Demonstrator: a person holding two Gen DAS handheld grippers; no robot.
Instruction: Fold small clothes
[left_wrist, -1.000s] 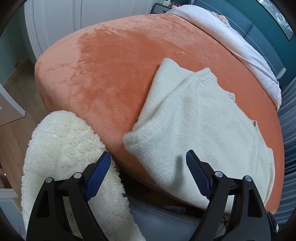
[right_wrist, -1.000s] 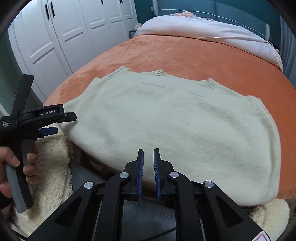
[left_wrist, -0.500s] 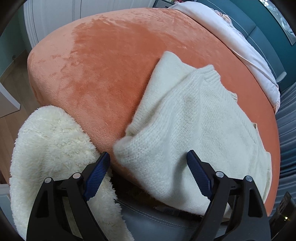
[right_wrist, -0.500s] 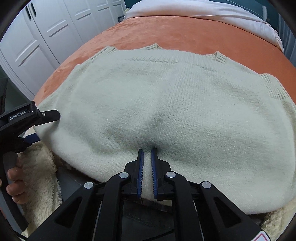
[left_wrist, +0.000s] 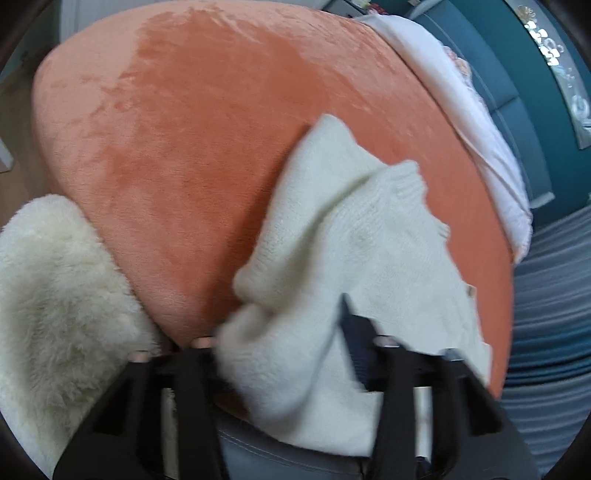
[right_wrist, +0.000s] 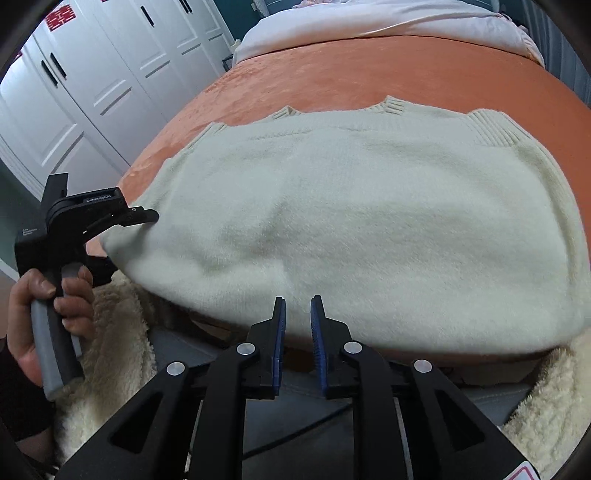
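A cream knitted sweater (right_wrist: 369, 221) lies spread on the orange bed cover (right_wrist: 369, 74), its hem hanging over the near edge. In the left wrist view the sweater's corner (left_wrist: 295, 332) is bunched between my left gripper's (left_wrist: 284, 332) jaws, which stand around it, narrowed; the left finger is hidden by cloth. The left gripper (right_wrist: 144, 216) also shows in the right wrist view at the sweater's left corner. My right gripper (right_wrist: 297, 314) is nearly shut, with a narrow gap, and empty, just below the hem's middle.
A fluffy cream throw (left_wrist: 55, 295) lies left of the bed's near edge and shows at the lower right too (right_wrist: 546, 406). A white duvet (right_wrist: 369, 22) lies at the bed's far end. White wardrobe doors (right_wrist: 92, 92) stand at the left.
My left gripper moved forward onto the sweater's corner and its jaws narrowed around the cloth, bunching it. My right gripper drew back a little from the hem, and its gap widened slightly.
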